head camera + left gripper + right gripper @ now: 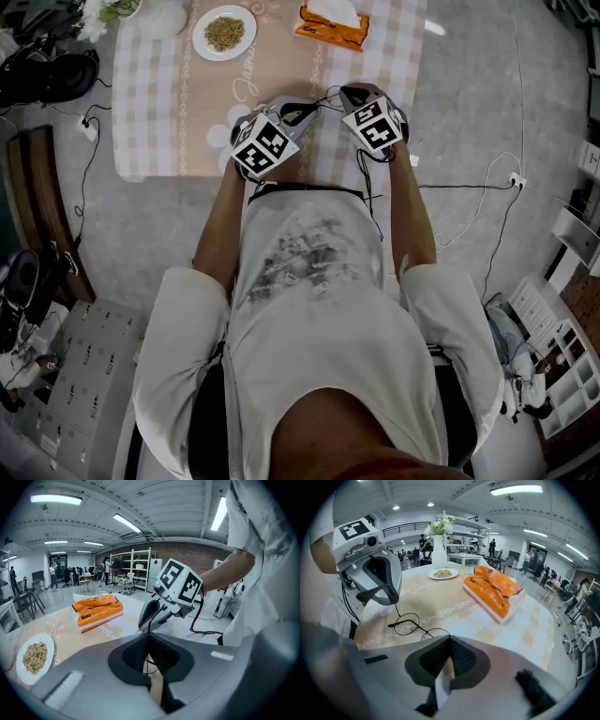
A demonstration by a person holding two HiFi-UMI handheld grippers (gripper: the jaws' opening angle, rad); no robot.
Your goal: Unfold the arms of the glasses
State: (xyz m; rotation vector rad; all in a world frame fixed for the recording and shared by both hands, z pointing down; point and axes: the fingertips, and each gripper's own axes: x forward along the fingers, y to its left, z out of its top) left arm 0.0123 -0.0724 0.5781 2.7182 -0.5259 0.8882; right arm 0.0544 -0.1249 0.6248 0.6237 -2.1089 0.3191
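Black wire glasses (421, 629) hang crosswise over the near edge of the counter (454, 597): right gripper (450, 641) jaws closed on the lens end nearest them, left gripper (393, 603) jaws pinching one arm (398, 610), so I'd swing it out with left.

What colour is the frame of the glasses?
Black, thin wire, on the glasses; the right gripper view shows it best.

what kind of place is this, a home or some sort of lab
Probably a big open lab or workshop hall, not a home: metal shelving racks, long ceiling strip lights, and desks and chairs with people in the background.
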